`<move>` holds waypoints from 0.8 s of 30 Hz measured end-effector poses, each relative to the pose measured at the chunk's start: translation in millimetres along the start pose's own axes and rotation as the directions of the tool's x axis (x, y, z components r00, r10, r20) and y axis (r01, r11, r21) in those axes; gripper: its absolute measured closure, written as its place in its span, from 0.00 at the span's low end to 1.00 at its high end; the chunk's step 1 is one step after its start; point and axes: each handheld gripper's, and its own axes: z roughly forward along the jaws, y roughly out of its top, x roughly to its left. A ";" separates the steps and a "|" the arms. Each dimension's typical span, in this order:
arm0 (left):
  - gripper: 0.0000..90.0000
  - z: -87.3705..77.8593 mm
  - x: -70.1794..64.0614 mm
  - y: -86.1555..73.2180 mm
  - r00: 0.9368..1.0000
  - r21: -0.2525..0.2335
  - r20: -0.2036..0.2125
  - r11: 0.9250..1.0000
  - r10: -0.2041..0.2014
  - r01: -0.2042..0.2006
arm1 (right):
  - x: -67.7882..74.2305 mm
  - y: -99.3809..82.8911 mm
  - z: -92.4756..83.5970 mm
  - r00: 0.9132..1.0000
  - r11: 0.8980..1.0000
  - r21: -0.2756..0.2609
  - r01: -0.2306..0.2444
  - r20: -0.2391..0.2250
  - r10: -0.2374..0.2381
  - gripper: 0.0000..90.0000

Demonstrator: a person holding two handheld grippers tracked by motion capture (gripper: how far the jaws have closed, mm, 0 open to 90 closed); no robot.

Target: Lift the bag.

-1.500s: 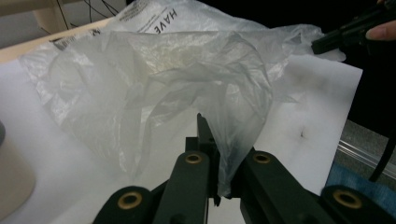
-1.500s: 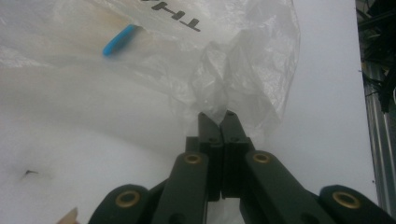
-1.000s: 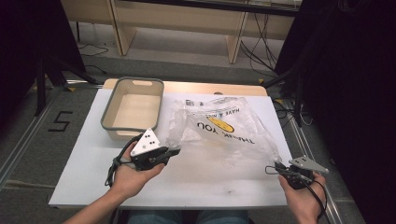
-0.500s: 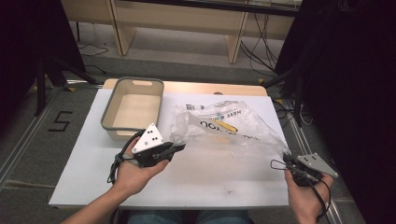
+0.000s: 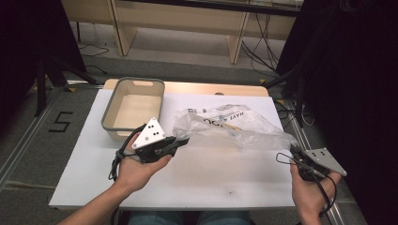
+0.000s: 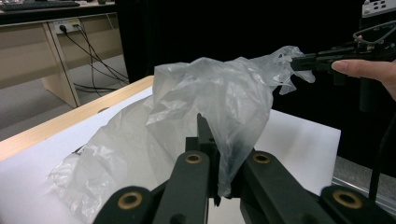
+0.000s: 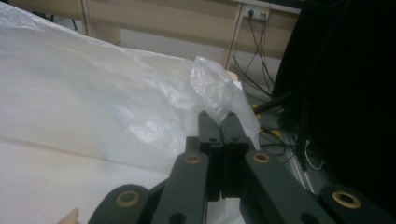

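**Plastic bag pinched at both ends and held off the table**

The step in hand looks like spreading or lifting the clear plastic bag point(image 5: 232, 125) between two grips. The left gripper point(image 5: 182, 141), left of centre in the high view, has its jaws clamped together on the bag's left edge; in the left gripper view the film point(image 6: 219, 100) drapes over the closed black jaws in the lower middle. The right gripper point(image 5: 294, 152), at the lower right of the high view, is likewise clamped on a crumpled corner of the film point(image 7: 212, 93), seen just above the jaw tips in the right gripper view.

The bag sits at the centre of the frame over the white table point(image 5: 206, 183), its long axis running from left of centre down toward the lower right, printed side up with yellow and black lettering. Its middle sags toward the board. The beige bin point(image 5: 108, 112) stands at the upper left, just beyond the left gripper.

The next move likely calls for both hands working evenly, keeping the pinches firm so the thin film neither slips nor tears.
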 end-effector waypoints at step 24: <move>0.99 1.9 1.4 20.9 1.000 -0.065 -0.002 0.998 0.005 -0.005 | -3.1 31.3 7.9 0.999 0.994 -0.101 -0.033 0.033 0.036 1.00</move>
